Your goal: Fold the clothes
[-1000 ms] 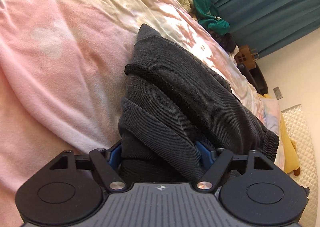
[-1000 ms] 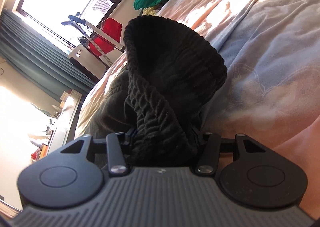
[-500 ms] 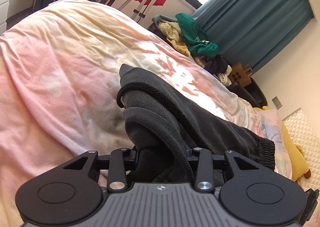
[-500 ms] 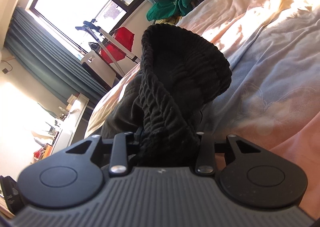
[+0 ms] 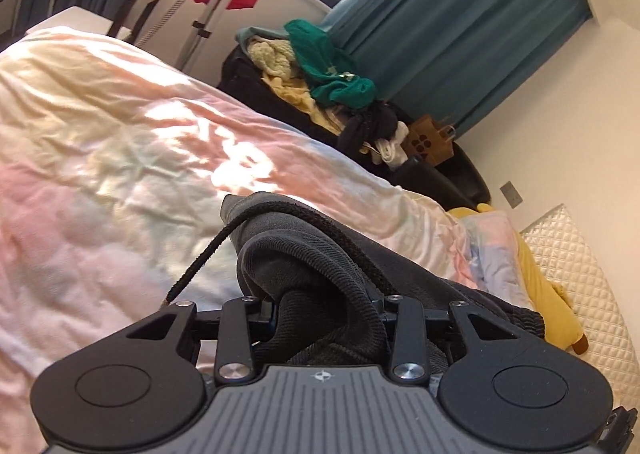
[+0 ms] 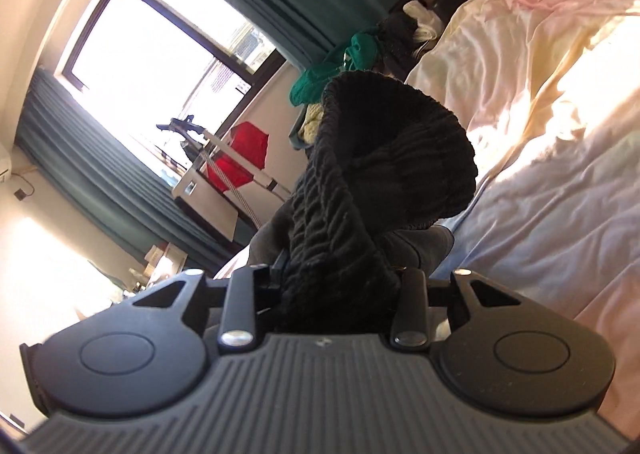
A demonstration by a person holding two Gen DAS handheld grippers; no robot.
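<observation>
A dark grey pair of sweatpants [image 5: 360, 266] with a black drawstring [image 5: 200, 266] is held up over the bed. My left gripper [image 5: 324, 306] is shut on the waistband fabric, which bunches between the fingers. My right gripper [image 6: 340, 282] is shut on the black ribbed cuff [image 6: 384, 158] of the same garment, which stands up in front of the camera. The fingertips of both grippers are hidden by cloth. The garment's far ribbed cuff [image 5: 524, 322] hangs at the right of the left wrist view.
A pastel pink, yellow and blue duvet [image 5: 120, 158] covers the bed [image 6: 560, 134]. A black sofa with a pile of green, yellow and dark clothes [image 5: 320, 70] stands beyond it, with a brown paper bag [image 5: 432, 142]. Teal curtains [image 5: 460, 14], a window [image 6: 152, 66] and a red item on a rack [image 6: 240, 158] are behind.
Both grippers have lifted with the garment; the views tilt up and show more of the room. The left jaws have closed tighter on the waistband. The drawstring now hangs free.
</observation>
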